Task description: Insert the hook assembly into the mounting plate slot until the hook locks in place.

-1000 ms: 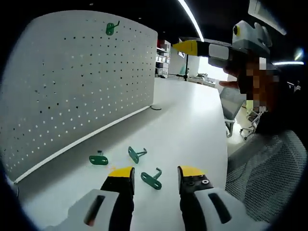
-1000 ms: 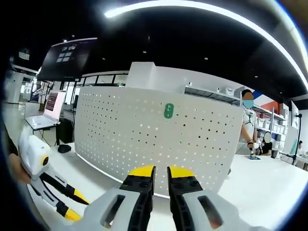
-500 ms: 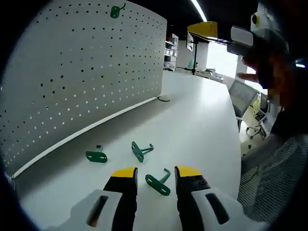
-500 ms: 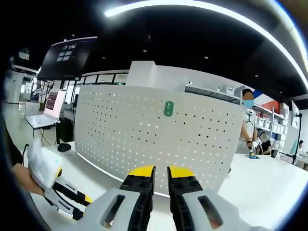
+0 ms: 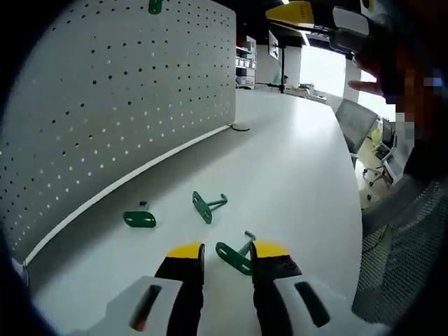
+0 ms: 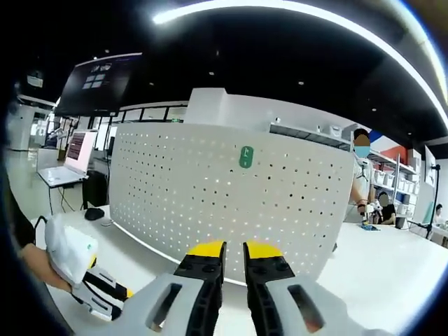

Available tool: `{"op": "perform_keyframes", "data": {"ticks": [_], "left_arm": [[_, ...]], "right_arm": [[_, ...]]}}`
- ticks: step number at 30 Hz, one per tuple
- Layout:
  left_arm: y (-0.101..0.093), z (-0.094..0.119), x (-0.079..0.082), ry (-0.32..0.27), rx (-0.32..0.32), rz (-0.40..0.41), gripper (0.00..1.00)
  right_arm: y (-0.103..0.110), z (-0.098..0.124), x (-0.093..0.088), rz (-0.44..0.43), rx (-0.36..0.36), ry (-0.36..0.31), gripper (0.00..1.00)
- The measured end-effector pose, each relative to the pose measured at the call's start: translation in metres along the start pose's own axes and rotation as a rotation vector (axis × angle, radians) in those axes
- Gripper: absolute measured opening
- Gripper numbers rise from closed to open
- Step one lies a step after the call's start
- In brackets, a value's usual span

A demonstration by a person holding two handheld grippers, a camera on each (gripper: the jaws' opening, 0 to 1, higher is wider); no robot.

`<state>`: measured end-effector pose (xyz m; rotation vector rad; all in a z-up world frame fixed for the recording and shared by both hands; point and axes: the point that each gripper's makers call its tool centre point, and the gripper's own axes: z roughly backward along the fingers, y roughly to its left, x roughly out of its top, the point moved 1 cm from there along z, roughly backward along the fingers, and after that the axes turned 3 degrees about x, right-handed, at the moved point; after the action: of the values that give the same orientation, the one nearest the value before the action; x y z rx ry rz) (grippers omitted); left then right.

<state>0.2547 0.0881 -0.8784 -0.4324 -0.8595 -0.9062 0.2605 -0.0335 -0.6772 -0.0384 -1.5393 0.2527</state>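
Note:
Three green hooks lie on the white table in the left gripper view: one near the pegboard's foot (image 5: 139, 218), one in the middle (image 5: 207, 206), and the nearest one (image 5: 236, 255). My left gripper (image 5: 227, 252) is open, low over the table, its yellow tips on either side of the nearest hook without closing on it. A further green hook (image 6: 246, 157) hangs high on the white pegboard (image 6: 210, 189). My right gripper (image 6: 234, 249) is held in the air facing the pegboard, jaws close together with nothing between them. From the left gripper view it shows at the upper right (image 5: 308, 14).
The pegboard (image 5: 119, 105) stands along the left of the white table (image 5: 294, 175), which runs far to the right. A person's hand holds the left gripper (image 6: 105, 290). A laptop (image 6: 73, 157) and a standing person (image 6: 360, 182) are far behind.
My left gripper has moved forward and down, so the nearest hook now sits between its tips. The right gripper has stayed where it was.

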Motion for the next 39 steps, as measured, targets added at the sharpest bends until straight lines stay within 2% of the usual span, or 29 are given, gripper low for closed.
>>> {"op": "perform_keyframes", "data": {"ticks": [14, 19, 27, 39], "left_arm": [[0.025, 0.009, -0.008, 0.012, 0.071, -0.003, 0.24], [0.017, 0.008, 0.002, -0.021, 0.056, -0.048, 0.20], [0.009, 0.003, 0.003, -0.018, 0.026, -0.106, 0.08], [0.007, -0.002, 0.001, 0.011, 0.014, -0.143, 0.05]], "right_arm": [[0.005, -0.002, -0.001, 0.002, 0.019, 0.000, 0.08], [0.004, -0.002, -0.002, -0.002, 0.019, 0.001, 0.08], [0.002, -0.003, -0.003, -0.006, 0.015, 0.005, 0.08], [0.002, -0.003, -0.004, -0.008, 0.011, 0.006, 0.08]]}}
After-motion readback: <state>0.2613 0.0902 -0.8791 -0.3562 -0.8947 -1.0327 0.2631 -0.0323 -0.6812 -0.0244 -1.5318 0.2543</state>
